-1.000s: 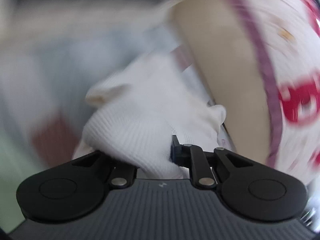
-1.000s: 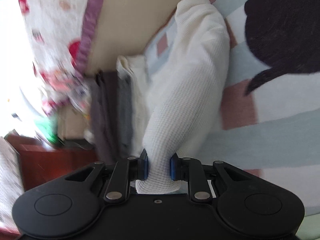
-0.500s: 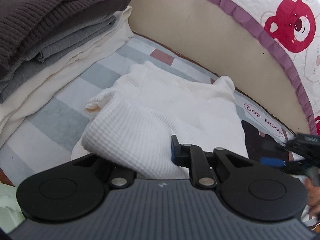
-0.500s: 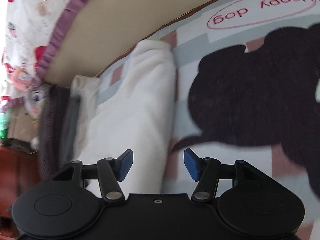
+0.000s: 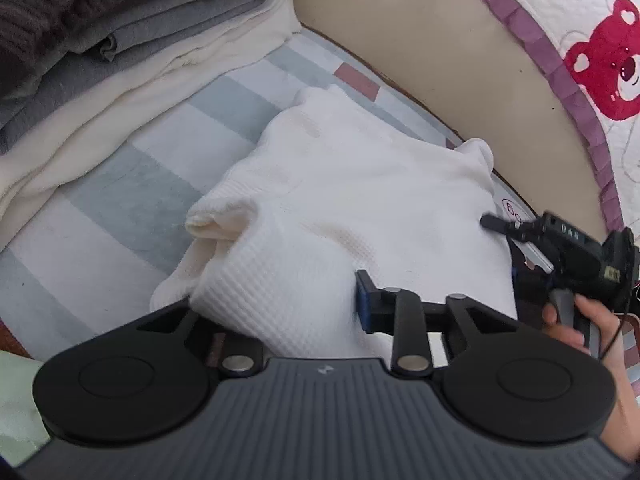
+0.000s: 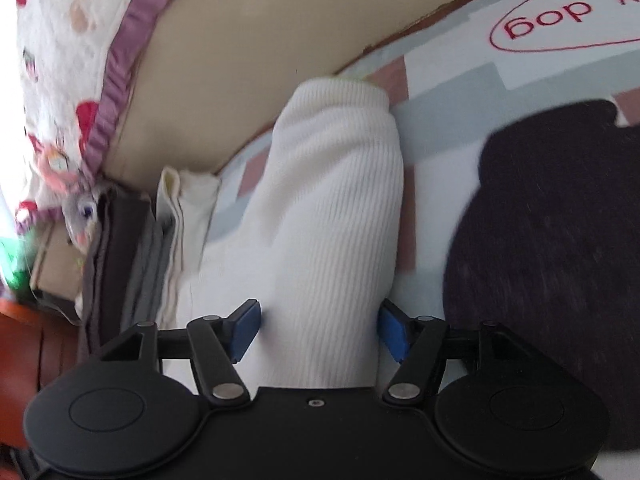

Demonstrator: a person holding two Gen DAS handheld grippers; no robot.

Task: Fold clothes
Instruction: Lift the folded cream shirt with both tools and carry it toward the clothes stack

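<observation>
The white waffle-knit garment lies folded on the striped bed sheet, directly ahead of both tongs. Its near fold bulges up between the fingers of the left tongs. Those jaws have just been opening and now stand narrowly parted. One finger is buried under the cloth, so I cannot tell whether the pads still pinch it. The right tongs have also just been opening and now stand wide, straddling the ribbed end of the garment, with a blue pad just beside each edge and no squeeze visible. The main risk, as I judge it, is an uneven hold. If the right tongs close on the top layer alone, the fold beneath would slide apart when lifted. If the left tongs let go too soon, the thick near fold could spring open. A lift with one side slack would drag the bundle across the sheet and skew it. The stack of folded clothes sits beyond and to the left of the left tongs, and a careless sweep that way might nudge its lower cream layers. The beige headboard stands close behind the garment and leaves little room for a forward push. No basket, drawer or box is in view. The stack is the only place where finished pieces gather.
</observation>
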